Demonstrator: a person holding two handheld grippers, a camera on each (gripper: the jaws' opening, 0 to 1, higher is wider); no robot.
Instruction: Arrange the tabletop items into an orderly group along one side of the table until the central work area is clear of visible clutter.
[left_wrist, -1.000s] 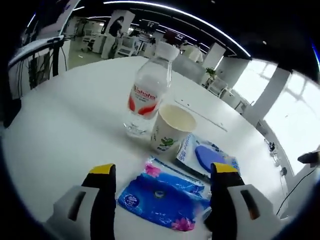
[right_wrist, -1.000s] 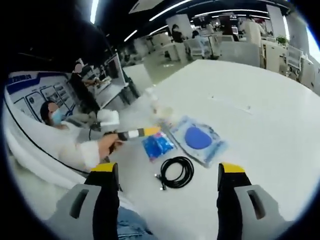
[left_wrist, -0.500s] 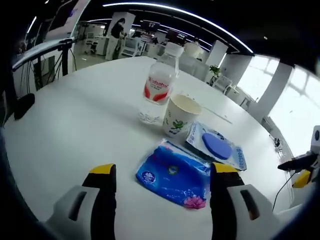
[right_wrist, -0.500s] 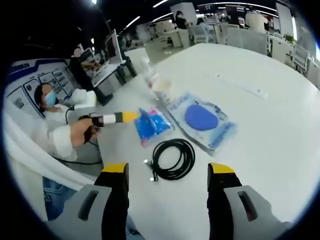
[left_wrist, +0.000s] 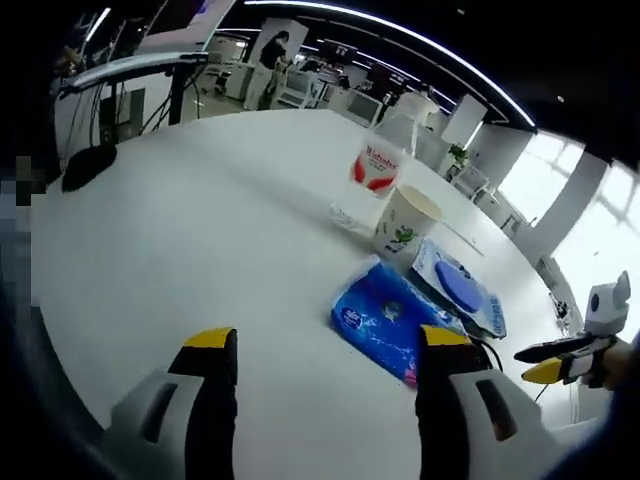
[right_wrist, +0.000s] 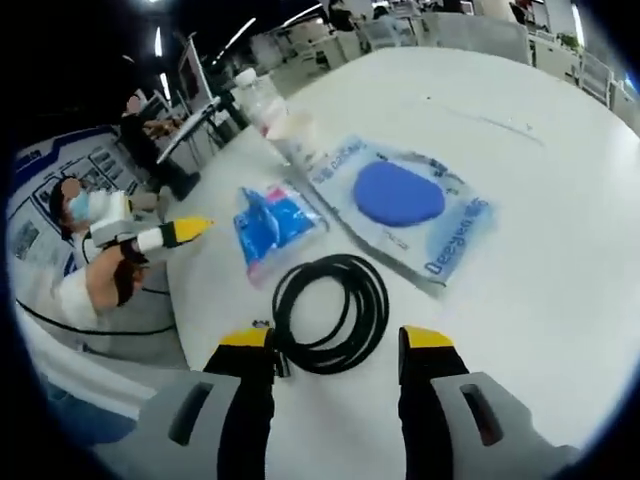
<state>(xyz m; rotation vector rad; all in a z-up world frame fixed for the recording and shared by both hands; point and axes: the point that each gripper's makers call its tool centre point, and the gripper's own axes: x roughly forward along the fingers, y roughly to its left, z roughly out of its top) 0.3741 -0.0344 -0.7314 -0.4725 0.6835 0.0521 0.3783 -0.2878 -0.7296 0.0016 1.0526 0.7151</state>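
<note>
between right gripper jaws, black cable

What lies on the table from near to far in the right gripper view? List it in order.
Coiled black cable → blue tissue pack → paper cup → water bottle. The clear pouch with the blue pad lies beside the tissue pack, so I leave it out.

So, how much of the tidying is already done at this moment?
Done: the water bottle, paper cup, blue tissue pack and clear pouch lie in a close row. In hand: the right gripper is open with the coiled black cable lying loose just ahead of it. Left: move the cable beside the others. The left gripper is open, holding nothing.
</note>
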